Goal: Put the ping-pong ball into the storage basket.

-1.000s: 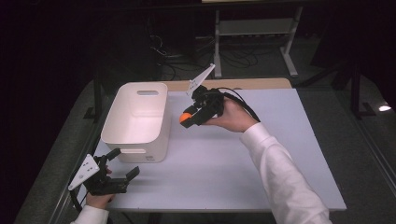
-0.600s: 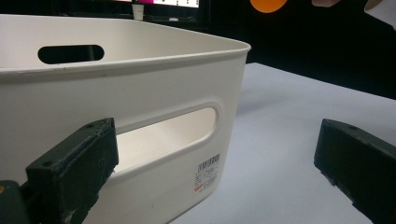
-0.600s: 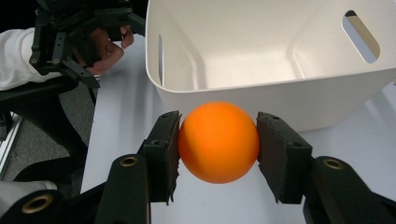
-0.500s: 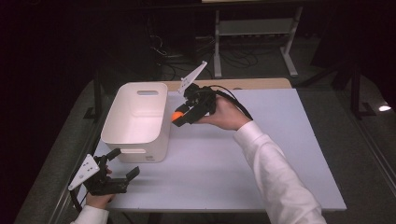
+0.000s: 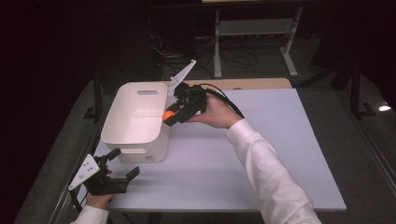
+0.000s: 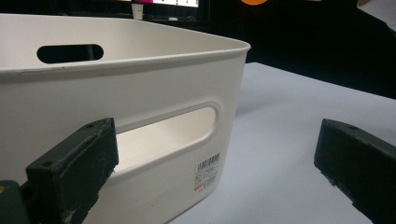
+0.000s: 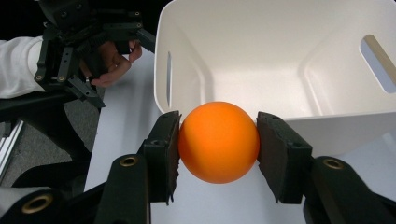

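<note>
Orange ball [image 7: 218, 141] clamped in the right tool [image 5: 173, 115], at the bin's right rim.

One white plastic bin [image 5: 135, 122] stands on the counter [image 5: 261, 154] at about ten o'clock; its inside is bare, nothing in it. One ball, at the bin's three o'clock edge, pressed between both pads. Two tools: the left tool [image 5: 120, 164], at seven o'clock near the bin's front corner, is spread wide, grasping nothing.

small printed label [image 6: 207, 173] on white bin [image 6: 140, 88], its text too small to read
</note>
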The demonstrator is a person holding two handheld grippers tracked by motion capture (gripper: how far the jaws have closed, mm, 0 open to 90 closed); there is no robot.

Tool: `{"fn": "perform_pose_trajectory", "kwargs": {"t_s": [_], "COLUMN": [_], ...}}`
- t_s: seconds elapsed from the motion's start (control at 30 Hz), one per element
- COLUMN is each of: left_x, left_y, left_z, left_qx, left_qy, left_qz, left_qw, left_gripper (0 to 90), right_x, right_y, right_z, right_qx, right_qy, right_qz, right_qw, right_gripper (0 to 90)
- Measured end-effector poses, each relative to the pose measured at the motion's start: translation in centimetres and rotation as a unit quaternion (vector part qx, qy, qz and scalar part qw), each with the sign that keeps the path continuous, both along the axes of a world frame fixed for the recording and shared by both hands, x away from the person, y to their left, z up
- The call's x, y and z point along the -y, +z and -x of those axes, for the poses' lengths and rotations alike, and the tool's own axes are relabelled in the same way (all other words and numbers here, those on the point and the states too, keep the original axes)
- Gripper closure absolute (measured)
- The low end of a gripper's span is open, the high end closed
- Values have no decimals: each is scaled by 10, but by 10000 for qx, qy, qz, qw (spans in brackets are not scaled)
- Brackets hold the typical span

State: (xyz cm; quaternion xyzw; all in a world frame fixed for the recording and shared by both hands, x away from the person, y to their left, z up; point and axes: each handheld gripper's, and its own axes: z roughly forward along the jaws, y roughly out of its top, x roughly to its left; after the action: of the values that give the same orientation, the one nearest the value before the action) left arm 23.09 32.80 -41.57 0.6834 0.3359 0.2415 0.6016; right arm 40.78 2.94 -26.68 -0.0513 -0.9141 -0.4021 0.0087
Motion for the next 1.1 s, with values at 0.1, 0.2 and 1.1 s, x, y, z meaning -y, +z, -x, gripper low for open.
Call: {"fn": "perform_pose_trajectory", "kwargs": {"t_s": [0.1,0.2,1.1], "left_x": [0,0,0], "left_y": [0,0,0], "left_z": [0,0,0], "left_qx": [-12,-12,-17], "left_qy": [3,6,9], "left_qz": [21,30,18], "left_qw": [10000,10000,10000], "left_gripper": [0,0,0], "right_x": [-9,-13,-60], "right_y": [1,2,0], "right_z": [-1,-1,3], "right_qx": [23,8,46], "right_qy": [89,123,439], "right_qz": [9,27,209], "right_qw": [10000,9999,9988], "right_gripper": [499,499,499]}}
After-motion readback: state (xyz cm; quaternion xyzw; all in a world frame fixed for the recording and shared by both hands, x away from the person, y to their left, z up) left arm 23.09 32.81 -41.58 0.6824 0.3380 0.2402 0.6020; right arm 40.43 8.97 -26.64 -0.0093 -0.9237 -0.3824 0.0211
